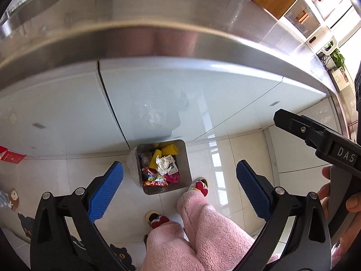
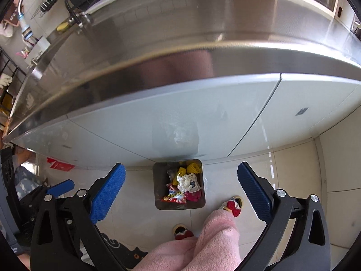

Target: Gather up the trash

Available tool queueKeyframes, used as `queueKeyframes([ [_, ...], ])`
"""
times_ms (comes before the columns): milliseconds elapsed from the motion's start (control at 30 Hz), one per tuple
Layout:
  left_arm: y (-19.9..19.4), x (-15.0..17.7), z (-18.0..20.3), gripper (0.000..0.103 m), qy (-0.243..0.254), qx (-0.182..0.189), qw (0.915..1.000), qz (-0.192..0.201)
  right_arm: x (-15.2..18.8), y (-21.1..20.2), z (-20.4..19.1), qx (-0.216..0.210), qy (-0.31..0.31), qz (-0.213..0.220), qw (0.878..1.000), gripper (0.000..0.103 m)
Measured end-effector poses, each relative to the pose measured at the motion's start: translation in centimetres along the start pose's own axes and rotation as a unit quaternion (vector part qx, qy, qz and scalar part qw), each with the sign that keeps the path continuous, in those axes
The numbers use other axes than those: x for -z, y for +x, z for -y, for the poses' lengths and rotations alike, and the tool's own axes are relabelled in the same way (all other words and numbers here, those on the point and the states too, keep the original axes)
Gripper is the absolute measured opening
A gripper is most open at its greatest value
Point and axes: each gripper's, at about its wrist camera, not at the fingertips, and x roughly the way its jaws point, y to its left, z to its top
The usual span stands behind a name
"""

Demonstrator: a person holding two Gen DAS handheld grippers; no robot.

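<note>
While both grippers' fingers [image 1: 106, 192] [image 2: 252, 192] gape empty, pink-trousered legs [image 1: 203, 232] flank the full bin [image 1: 182, 158].

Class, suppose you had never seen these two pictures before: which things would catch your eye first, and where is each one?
First, the square metal trash bin on the pale floor tiles below the cabinet doors, stuffed with bright wrappers and yellow foam netting. Next, the wide-open left gripper and right gripper, each framing the bin with blue-padded fingers and holding nothing. Lastly, the fluffy pink trouser legs and red-bowed slippers beside the bin.
</note>
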Motion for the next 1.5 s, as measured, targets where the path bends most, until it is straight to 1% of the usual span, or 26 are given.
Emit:
queueKeyframes([
  [167,-6.1,-1.9,1.6,0.095,0.008,-0.009,0.9984,0.055,-1.3,-5.1,-0.1,0.023,-0.017,0.041,0.999,0.100],
  [333,-10.9,-3.6,3.0,0.095,0.005,-0.006,0.9942,0.108,-2.6,-10.1,-0.6,0.039,-0.030,0.093,0.994,0.100],
  [400,-12.2,-4.2,3.6,0.095,0.008,-0.012,0.9918,0.127,-3.3,-11.8,-0.7,0.045,-0.035,0.112,0.992,0.100],
  [500,-14.9,-5.1,4.7,0.095,0.015,-0.004,0.9875,0.157,-4.2,-14.6,-0.8,0.048,-0.036,0.144,0.988,0.100],
  [667,-18.3,-6.7,6.3,0.095,0.029,-0.004,0.9784,0.205,-5.5,-18.1,-0.8,0.057,-0.032,0.187,0.980,0.100],
  [867,-20.1,-8.5,8.1,0.095,0.047,-0.019,0.9704,0.236,-6.9,-21.1,-0.3,0.060,-0.028,0.225,0.972,0.100],
  [1133,-20.6,-9.8,9.5,0.095,0.065,-0.055,0.9637,0.253,-8.1,-23.0,-0.1,0.074,-0.029,0.255,0.964,0.100],
  [1500,-21.3,-11.2,8.8,0.095,0.043,-0.060,0.9611,0.266,-9.2,-23.8,-0.9,0.083,-0.036,0.271,0.958,0.100],
])
